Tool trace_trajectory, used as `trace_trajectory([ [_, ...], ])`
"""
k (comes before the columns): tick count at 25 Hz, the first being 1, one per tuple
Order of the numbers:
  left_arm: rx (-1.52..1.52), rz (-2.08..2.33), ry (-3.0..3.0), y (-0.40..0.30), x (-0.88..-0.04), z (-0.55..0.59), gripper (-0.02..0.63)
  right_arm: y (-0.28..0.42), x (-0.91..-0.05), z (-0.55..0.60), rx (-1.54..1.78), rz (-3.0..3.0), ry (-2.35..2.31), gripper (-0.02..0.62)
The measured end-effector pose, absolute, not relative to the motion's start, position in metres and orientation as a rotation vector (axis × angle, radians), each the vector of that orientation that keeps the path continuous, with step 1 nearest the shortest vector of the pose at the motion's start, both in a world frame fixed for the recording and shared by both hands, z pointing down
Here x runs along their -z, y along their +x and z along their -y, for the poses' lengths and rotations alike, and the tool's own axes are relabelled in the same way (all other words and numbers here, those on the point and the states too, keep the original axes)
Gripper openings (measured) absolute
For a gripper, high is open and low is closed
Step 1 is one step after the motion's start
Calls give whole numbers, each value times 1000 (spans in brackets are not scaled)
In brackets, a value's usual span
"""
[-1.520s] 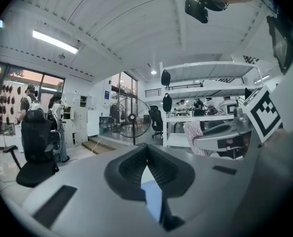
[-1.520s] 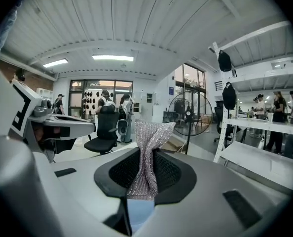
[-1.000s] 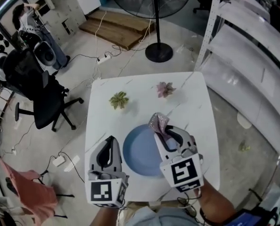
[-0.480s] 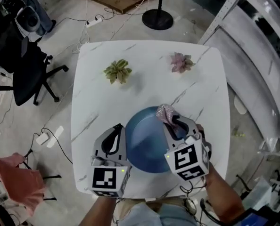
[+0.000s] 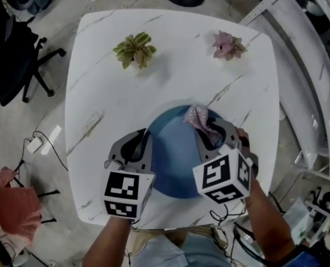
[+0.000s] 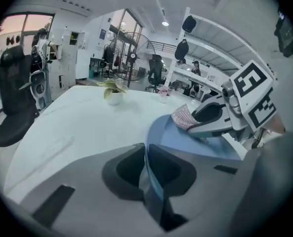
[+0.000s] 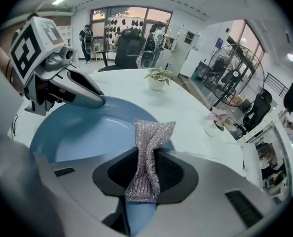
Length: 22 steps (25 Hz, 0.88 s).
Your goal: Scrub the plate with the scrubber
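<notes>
Clamping the left rim of the blue plate (image 5: 173, 163), the left gripper (image 6: 145, 164) has its jaws shut hard on that edge, and the plate sits near the front edge of the white marbled table (image 5: 170, 60). Jaws of the right gripper (image 7: 147, 174) pinch the silvery mesh scrubber (image 7: 151, 142) at its waist, its free end fanned over the plate's far right rim; contact unclear. Markings: black-and-white square codes on each gripper's marker cube (image 5: 122, 192).

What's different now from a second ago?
Not much. The right claw nudged the scrubber from the far rim of the plate slightly inward. The left claw stays clamped on its left rim. The green plant and pink plant haven't moved.
</notes>
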<state>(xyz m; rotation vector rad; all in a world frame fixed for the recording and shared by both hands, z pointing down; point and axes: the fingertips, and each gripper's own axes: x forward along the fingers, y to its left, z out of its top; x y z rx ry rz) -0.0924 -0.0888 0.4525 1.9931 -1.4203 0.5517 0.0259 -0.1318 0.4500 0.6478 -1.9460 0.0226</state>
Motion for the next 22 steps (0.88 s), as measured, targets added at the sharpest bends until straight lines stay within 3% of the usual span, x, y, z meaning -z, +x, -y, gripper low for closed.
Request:
trace_trajectory([
  [4,-524,1365,1971,-92,-454,90,25,19,-449,130,-122,1982,621,228],
  [5,-525,1359,1974,-91,-454,89,25,17,-445,131,-139,2002,634,232],
  [6,-527,1354,1977,-91,-454,89,25,16,-441,132,-127,2012,647,223],
  [8,-529,1347,1982,-91,-453,89,25,15,-434,136,-12,1984,657,120],
  [9,-529,1344,1984,-91,-453,89,25,15,-434,137,59,1949,652,101],
  [16,-524,1296,1987,-89,-454,89,21,23,-453,139,295,1609,497,84],
  [22,-513,1229,1977,-88,-455,89,21,-13,-466,125,547,1481,256,78],
])
